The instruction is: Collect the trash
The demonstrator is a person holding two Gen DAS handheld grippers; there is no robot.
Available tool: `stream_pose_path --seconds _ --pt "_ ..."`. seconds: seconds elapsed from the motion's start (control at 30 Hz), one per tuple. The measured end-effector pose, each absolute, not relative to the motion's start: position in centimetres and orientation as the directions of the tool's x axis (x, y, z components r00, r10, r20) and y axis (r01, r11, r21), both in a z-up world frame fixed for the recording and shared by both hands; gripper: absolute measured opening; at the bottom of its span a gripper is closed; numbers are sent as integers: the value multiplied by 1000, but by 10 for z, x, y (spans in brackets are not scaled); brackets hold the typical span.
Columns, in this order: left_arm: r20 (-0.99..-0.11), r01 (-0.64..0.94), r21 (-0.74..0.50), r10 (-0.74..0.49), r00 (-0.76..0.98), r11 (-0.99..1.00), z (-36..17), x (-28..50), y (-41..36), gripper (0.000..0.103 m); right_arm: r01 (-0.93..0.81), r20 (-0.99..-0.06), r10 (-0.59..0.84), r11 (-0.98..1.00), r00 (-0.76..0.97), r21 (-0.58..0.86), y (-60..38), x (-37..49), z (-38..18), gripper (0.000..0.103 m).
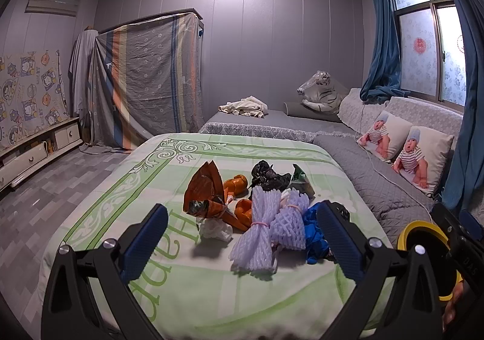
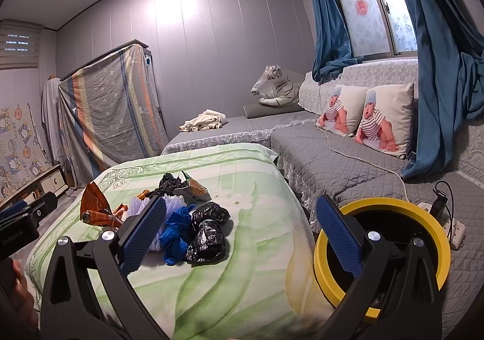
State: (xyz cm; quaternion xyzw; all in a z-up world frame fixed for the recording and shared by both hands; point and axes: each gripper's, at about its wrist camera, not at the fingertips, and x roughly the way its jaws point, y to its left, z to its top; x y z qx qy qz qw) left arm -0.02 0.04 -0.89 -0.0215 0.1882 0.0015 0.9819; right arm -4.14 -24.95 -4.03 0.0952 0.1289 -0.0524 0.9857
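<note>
left wrist view had the left tool (image 1: 242,237) spread wide over heaped trash (image 1: 260,219) on the bed (image 1: 211,294); the right tool (image 2: 239,231) gaped empty beside the yellow-rimmed bin (image 2: 435,237), ready for drops.

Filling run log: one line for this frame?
phase: pre-grasp | left gripper: open, empty | right gripper: open, empty | trash pile: on bed | yellow-rimmed bin: right of bed

- A white plush tiger (image 2: 276,85) lies at the far end of the grey sofa (image 2: 341,158).
- Two baby-print cushions (image 2: 366,119) lean side by side against the sofa back.
- Blue curtains (image 2: 329,19) hang bunched at the frosted window (image 2: 363,4).
- A striped sheet (image 1: 145,79) drapes over a tall frame by the wall.
- Crumpled cream cloth (image 1: 243,106) rests on the grey mattress.
- A power strip (image 2: 450,226) sits on the sofa.
</note>
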Motion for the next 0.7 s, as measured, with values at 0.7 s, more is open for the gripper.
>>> stream_pose_path --seconds 0.7 --pt "-374 -11 -40 -5 928 999 -8 0 1 95 130 -269 -78 975 960 179 -249 -41 -42 95"
